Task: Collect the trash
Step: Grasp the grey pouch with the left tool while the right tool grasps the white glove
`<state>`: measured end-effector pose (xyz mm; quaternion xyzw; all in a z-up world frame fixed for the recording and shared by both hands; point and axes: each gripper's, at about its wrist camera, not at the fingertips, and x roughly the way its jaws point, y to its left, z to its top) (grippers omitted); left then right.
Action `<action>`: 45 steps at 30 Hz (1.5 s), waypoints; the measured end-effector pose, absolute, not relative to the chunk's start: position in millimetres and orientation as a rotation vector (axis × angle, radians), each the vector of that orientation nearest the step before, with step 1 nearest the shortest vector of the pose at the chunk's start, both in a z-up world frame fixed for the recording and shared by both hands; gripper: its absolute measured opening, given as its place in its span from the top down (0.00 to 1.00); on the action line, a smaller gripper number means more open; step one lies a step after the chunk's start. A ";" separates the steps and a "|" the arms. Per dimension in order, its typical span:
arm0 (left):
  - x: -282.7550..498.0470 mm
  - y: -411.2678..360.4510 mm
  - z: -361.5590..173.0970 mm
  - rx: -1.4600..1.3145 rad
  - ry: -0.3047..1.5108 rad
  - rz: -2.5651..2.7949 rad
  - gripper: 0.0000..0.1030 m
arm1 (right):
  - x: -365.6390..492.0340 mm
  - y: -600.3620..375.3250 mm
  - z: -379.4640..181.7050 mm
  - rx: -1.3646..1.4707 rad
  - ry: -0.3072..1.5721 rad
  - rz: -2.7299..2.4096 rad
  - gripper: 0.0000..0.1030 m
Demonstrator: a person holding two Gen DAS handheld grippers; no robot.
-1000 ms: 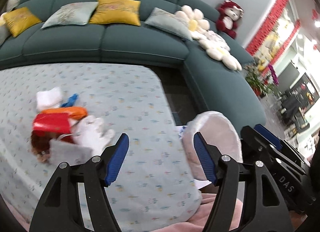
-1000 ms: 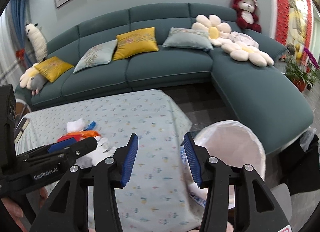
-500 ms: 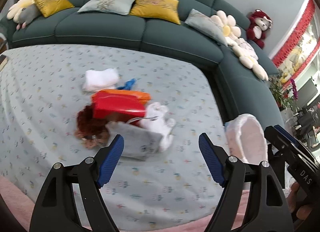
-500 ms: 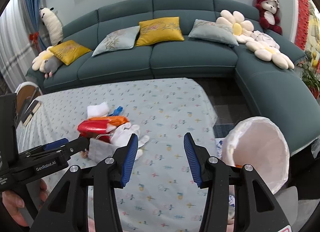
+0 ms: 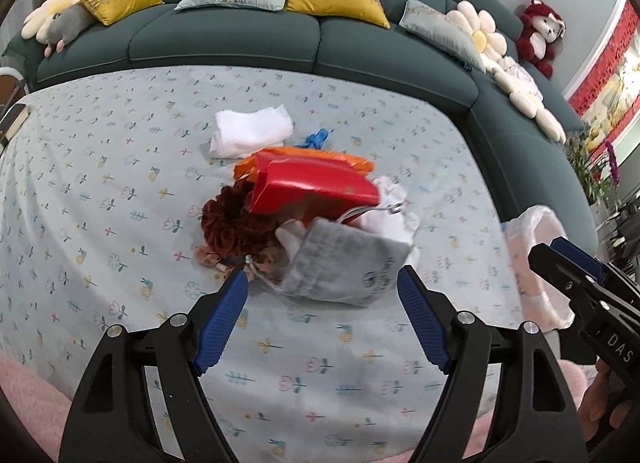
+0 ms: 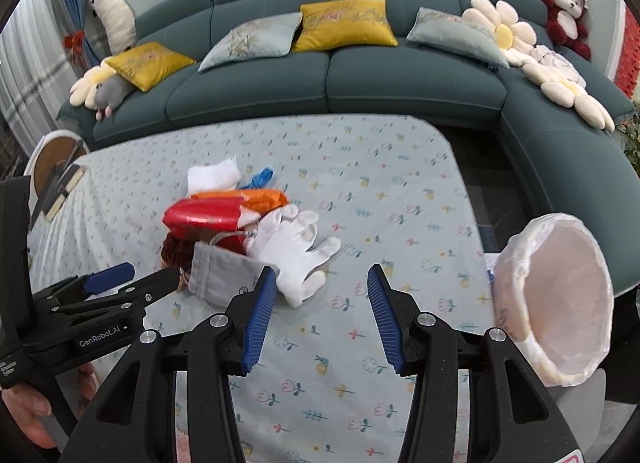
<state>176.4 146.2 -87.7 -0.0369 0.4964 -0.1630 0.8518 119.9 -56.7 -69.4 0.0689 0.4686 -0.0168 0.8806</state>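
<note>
Evidently nothing is collected yet: both the left tool and right tool hang spread and empty, the trash pile uncleared beside the lined bin.

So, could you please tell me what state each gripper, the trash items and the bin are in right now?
left gripper: open, empty, at the pouch
right gripper: open, empty
grey pouch: lying flat, ungrasped
red bag: on its side atop the pile
white glove: lying limp
bin: lined, tilted toward camera

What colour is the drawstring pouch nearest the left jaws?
Grey drawstring pouch; clearest in the left wrist view.
</note>
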 end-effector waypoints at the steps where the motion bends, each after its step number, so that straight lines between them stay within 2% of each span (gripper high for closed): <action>1: 179.2 146.9 -92.2 -0.070 1.053 -0.344 0.29 | 122.3 -55.3 -73.8 0.144 0.986 -0.034 0.55; 13: 203.2 132.0 -130.3 -0.044 1.130 -0.403 0.35 | 153.6 -44.7 -135.9 0.142 1.111 -0.026 0.55; 19: 212.7 123.3 -147.0 -0.057 1.176 -0.439 0.50 | 165.7 -38.1 -162.8 0.137 1.167 -0.013 0.55; 24: 215.7 121.5 -156.6 -0.073 1.207 -0.460 0.75 | 174.7 -31.5 -178.6 0.134 1.197 0.010 0.55; 26: 215.8 122.1 -159.1 -0.081 1.216 -0.470 0.81 | 177.9 -28.6 -184.9 0.134 1.203 0.018 0.55; 30: 214.5 123.0 -161.2 -0.085 1.223 -0.472 0.83 | 184.1 -25.0 -195.1 0.139 1.221 0.035 0.63; 45: 207.1 138.2 -150.7 -0.109 1.216 -0.434 0.88 | 181.1 -45.2 -163.0 0.185 1.154 0.017 0.63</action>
